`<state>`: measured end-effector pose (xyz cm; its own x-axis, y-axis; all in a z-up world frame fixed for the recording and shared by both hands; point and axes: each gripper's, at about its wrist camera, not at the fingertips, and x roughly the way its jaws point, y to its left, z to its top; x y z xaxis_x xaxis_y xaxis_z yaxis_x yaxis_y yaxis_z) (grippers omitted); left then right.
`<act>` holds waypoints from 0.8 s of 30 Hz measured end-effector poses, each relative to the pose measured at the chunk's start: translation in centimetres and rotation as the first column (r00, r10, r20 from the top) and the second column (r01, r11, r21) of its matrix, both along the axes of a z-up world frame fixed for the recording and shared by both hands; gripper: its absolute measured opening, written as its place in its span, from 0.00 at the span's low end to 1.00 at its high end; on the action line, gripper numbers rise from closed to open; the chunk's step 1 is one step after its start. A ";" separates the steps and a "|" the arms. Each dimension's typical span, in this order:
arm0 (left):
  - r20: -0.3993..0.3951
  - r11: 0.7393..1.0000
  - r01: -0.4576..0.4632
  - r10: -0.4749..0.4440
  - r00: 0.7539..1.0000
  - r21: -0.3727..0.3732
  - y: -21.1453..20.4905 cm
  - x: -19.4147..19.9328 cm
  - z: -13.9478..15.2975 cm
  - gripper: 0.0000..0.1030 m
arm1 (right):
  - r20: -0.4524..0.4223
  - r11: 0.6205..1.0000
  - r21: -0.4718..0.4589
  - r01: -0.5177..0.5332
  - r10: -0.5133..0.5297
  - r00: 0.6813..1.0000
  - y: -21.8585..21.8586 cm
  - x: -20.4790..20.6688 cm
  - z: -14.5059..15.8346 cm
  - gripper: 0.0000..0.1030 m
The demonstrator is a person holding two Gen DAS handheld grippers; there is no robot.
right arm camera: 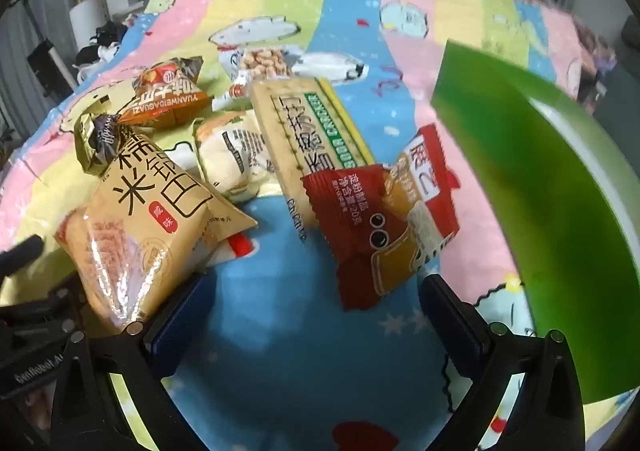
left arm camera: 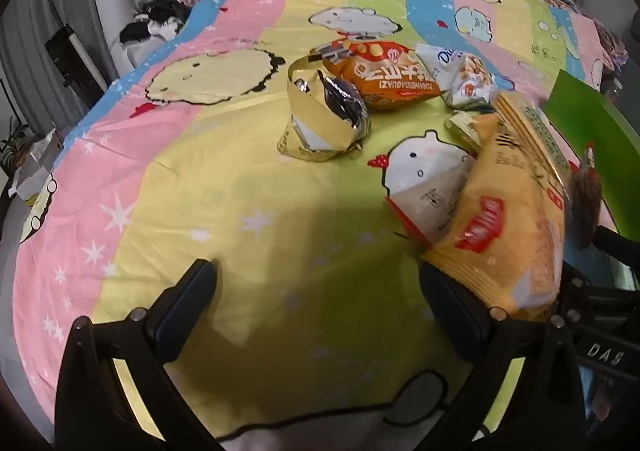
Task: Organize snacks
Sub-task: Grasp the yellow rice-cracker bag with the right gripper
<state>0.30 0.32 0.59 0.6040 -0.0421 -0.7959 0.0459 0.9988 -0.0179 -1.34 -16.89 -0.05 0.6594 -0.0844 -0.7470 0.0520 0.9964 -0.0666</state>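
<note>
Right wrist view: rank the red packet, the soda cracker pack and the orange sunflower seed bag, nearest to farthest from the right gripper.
From the right gripper:
1. Red packet, just ahead, slightly right.
2. Soda cracker pack, behind it, centre.
3. Orange sunflower seed bag, far left.

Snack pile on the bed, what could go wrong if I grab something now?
1. The packets overlap: the red packet lies on the cracker pack, so pulling one may drag the other.
2. The tan rice snack bag crowds the right gripper by its left finger; closing might pinch it by accident.
3. The soft bedsheet could bunch between the fingers.
</note>
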 end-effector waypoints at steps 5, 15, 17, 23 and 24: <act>-0.003 0.994 -0.063 0.063 0.998 -0.089 1.4 -1.4 2.0 0.96 | -0.018 0.989 0.086 -0.123 0.126 0.992 -0.6 -1.2 1.8 0.99; 0.014 0.901 0.045 -0.043 0.999 -0.432 1.3 -1.9 4.9 0.67 | 0.040 0.935 0.265 -0.236 0.234 0.971 -0.6 -0.7 8.0 0.96; -0.046 0.883 0.028 -0.055 0.997 -0.468 0.7 -1.6 4.4 0.51 | 0.002 0.913 0.301 -0.275 0.288 0.958 0.3 0.9 8.1 0.83; -0.071 0.860 0.064 -0.115 0.991 -0.507 -2.0 -2.1 3.8 0.47 | -0.072 0.854 0.413 -0.316 0.377 0.923 0.4 4.6 5.6 0.66; -0.074 0.859 0.073 -0.128 0.989 -0.506 -2.6 -2.2 3.7 0.46 | -0.079 0.854 0.412 -0.318 0.381 0.921 0.4 4.7 5.2 0.66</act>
